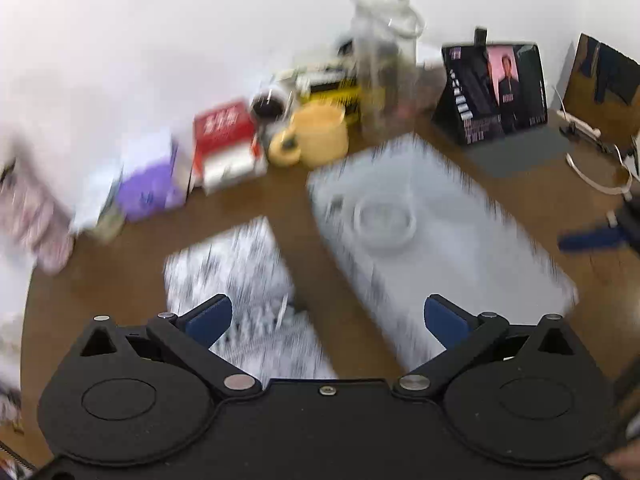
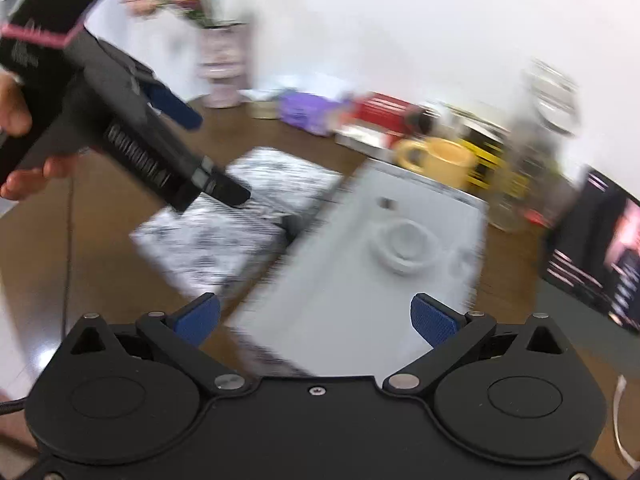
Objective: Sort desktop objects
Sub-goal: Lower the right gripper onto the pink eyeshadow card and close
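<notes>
Along the far edge of the brown table [image 1: 132, 276], going left to right, stand a pink flower vase [image 2: 222, 64], a purple box [image 1: 150, 178], a red-and-white box [image 1: 226, 142], a yellow mug [image 1: 316, 132], a clear glass jar [image 1: 382, 52] and a dark desk calendar [image 1: 494, 90] near the far right corner. Nearer the front edge lie two flat things: a black-and-white patterned booklet [image 1: 240, 272] on the left and a white box [image 1: 436, 224] on the right, with a round white lid-like object [image 1: 384, 220] resting on its top; motion blur makes it hard to say what that object is.

The left gripper [image 1: 328, 316] hangs over the gap between booklet and white box, its fingers wide apart and holding nothing. The right gripper [image 2: 316, 316] hovers over the near end of the white box, fingers likewise spread and empty.

This looks like the approach step, before any grasp, with nothing yet sorted. The next move probably calls for settling each gripper over one flat item, lowering, and closing on an edge, since both lie flush on the table.
</notes>
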`<state>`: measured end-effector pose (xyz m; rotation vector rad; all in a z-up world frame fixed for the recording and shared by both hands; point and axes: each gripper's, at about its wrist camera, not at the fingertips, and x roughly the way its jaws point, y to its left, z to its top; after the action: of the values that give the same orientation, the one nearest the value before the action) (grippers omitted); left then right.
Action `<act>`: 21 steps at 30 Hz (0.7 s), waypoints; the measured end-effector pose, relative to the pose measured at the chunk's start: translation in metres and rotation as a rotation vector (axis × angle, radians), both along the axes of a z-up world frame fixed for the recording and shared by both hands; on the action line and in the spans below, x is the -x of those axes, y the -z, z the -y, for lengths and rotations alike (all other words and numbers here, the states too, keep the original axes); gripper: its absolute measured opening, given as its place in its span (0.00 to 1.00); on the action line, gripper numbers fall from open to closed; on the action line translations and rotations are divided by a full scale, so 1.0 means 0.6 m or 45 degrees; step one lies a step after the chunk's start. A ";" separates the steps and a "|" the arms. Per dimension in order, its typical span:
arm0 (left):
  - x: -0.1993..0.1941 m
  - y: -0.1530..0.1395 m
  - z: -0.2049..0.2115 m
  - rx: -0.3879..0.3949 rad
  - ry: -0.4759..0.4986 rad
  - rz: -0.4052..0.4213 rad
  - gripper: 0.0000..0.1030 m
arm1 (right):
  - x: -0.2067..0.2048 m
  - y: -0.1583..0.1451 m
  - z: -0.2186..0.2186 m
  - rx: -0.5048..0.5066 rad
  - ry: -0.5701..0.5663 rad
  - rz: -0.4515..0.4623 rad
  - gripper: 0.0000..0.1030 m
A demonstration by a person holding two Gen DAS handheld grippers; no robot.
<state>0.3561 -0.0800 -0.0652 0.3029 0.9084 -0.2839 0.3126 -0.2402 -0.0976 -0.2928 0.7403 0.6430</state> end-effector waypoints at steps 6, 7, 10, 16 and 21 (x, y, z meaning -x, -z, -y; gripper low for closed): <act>0.079 0.025 -0.078 0.020 -0.036 -0.185 1.00 | 0.035 -0.003 -0.093 0.094 -0.385 -0.022 1.00; 0.090 0.030 -0.085 0.024 -0.035 -0.204 1.00 | 0.038 0.001 -0.111 0.120 -0.444 -0.044 1.00; 0.121 0.041 -0.104 0.019 -0.016 -0.249 1.00 | 0.063 0.022 -0.162 0.220 -0.616 -0.087 1.00; 0.174 0.063 -0.125 0.017 0.067 -0.280 1.00 | 0.078 0.107 -0.231 0.468 -0.766 -0.172 0.99; 0.194 0.092 -0.121 -0.036 0.137 -0.310 1.00 | 0.090 0.164 -0.242 0.607 -0.839 -0.226 0.99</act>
<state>0.2395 -0.0077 -0.1201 0.3490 1.1390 -0.4136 0.2586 -0.0952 -0.1961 -0.9521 0.9723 1.1208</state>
